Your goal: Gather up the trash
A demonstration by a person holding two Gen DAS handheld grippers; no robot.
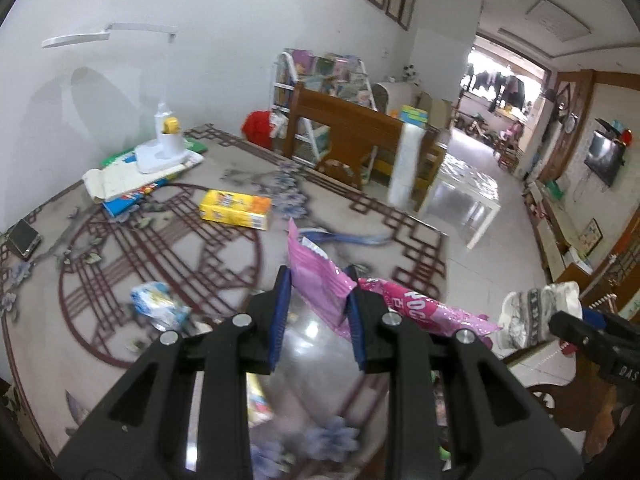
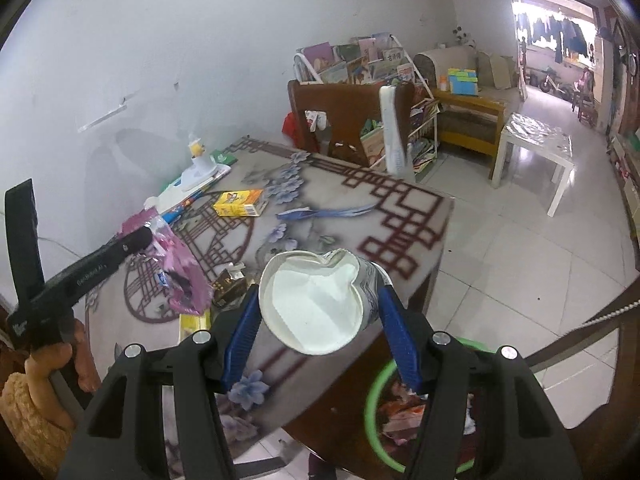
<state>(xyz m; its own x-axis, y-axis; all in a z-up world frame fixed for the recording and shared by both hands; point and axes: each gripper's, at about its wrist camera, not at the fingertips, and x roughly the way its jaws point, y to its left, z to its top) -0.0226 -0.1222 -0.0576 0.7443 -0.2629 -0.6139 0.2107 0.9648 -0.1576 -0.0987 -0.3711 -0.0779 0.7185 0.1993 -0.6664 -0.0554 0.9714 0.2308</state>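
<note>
Carrying trash is the step we are on now. We look first at the big table with the grey cloth and dark red line pattern [image 2: 320, 184]. It has more trash lying on it: a yellow cardboard box [image 1: 236, 209], a crumpled blue and white plastic wrapper [image 1: 160, 308] and a thin blue strip [image 2: 328, 212].

Next comes the round bin with the bright green rim [image 2: 374, 396]. It sits low, below the near edge of the table, and we see colourful scraps inside it.

Then comes our squashed white paper cup with grey marks on its side [image 2: 316, 300]. Our right gripper [image 2: 318, 320] squeezes it between the two blue pads, and the cup's mouth is bent in. The cup hangs over the table edge, near the bin but not over it yet.

Last is our shiny pink plastic snack bag [image 1: 320, 280]. Our left gripper [image 1: 316, 304] is pinched tight on it, and the bag sticks out above and to the side of the pads.

We think the next move is to bring both hands over the green rim. Then we open the fingers so the cup and the bag fall in. After that, we go back for the box and the wrapper.
</note>
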